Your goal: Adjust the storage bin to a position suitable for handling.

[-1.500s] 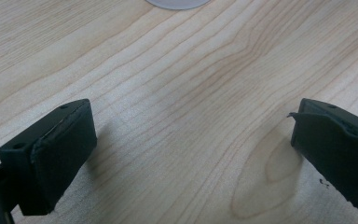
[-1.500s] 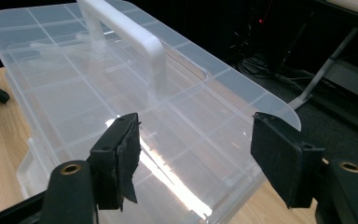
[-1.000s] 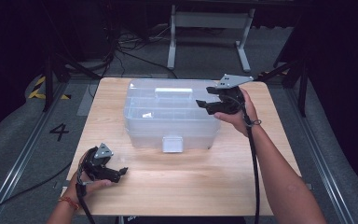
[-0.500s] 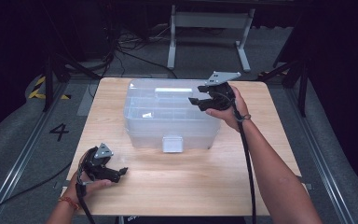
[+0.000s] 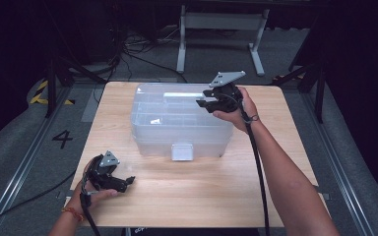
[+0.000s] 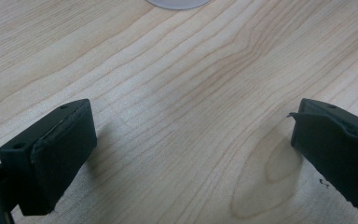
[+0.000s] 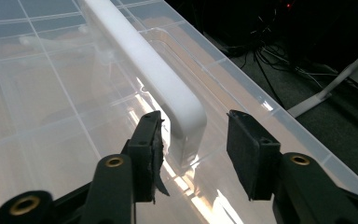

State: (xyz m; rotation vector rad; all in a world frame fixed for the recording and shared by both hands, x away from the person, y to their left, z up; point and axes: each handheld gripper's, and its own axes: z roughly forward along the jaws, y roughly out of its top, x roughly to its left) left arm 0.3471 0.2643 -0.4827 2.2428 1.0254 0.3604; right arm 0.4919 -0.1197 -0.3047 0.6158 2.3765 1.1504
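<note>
1. The clear plastic organiser box [image 5: 179, 123] sits on the wooden worktop [image 5: 202, 191], toward the twelve o'clock half as the high view shows it, lid shut, with its front latch [image 5: 182, 151] facing six o'clock.
2. The white carry handle [image 7: 154, 65] lies along the top of the lid. Its end curves down into the lid between the fingers of the right gripper [image 7: 193, 149].
3. The right gripper [image 5: 215, 101] hovers at the box's two o'clock corner. Its fingers have just been closing around the handle end, but a gap shows on both sides, so nothing is clamped yet.
4. The left gripper [image 5: 123, 183] rests low over bare worktop at about seven o'clock from the box. In the left gripper view its fingers [image 6: 56, 154] stand wide apart with nothing between them.
5. The step in hand looks like taking hold of the handle.
6. The next move probably calls for finishing the squeeze squarely on the handle before lifting. A grip this near the end could let the box tilt, so the left gripper may be needed to steady it.
</note>
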